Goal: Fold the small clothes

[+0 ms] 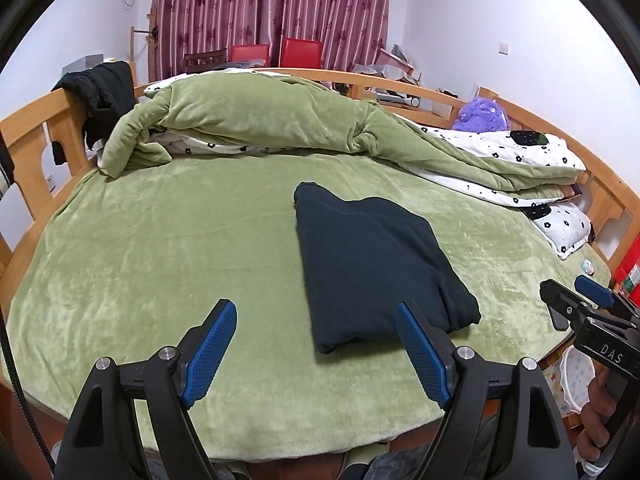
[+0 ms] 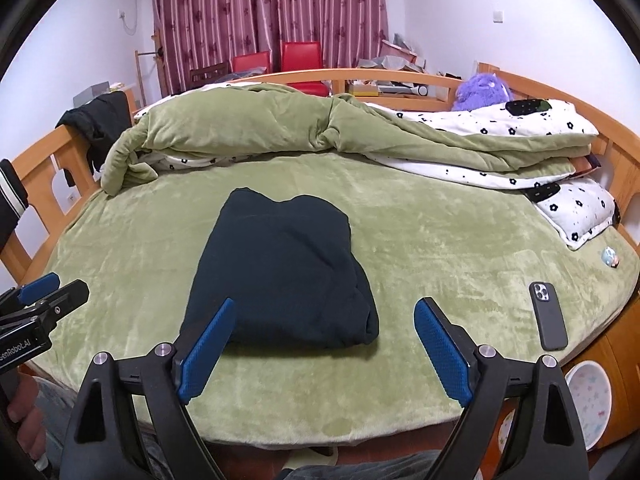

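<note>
Both sets of jaws stand wide apart and empty: the left gripper and the right gripper hover above the near edge of the green plush bed cover. Just beyond their blue pads, the dark navy folded knit garment lies flat in a neat rectangle, touched by neither. It looks soft, light and limp, likely to sag if lifted by one point; pinching two corners of a folded edge together seems safest. A black phone rests well apart at the right.
</note>
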`<state>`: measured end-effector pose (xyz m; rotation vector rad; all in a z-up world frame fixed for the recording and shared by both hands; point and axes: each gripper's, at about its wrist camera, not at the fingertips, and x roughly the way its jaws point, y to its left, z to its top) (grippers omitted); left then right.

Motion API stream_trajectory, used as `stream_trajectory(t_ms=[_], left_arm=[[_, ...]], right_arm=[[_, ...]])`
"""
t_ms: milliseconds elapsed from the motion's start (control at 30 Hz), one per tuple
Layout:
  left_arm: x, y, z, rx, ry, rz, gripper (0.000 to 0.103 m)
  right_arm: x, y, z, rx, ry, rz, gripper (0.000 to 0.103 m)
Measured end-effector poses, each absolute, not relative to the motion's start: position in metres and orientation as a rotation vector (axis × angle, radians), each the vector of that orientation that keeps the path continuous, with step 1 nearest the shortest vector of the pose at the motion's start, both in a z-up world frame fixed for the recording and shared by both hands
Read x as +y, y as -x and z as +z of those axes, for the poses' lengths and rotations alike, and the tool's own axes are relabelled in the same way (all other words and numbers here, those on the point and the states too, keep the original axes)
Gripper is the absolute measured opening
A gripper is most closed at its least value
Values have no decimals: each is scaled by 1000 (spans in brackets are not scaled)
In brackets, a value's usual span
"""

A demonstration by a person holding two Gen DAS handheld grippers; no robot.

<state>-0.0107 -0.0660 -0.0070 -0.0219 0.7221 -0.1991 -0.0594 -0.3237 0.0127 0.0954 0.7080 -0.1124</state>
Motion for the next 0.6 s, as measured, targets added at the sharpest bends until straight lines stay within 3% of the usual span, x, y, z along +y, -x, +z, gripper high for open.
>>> stream_trajectory(t_ms=[600], left_arm=[[-69,28,-5,716,14,-197,81]], right_arm=[[-328,78,17,710,-97,-118,90]])
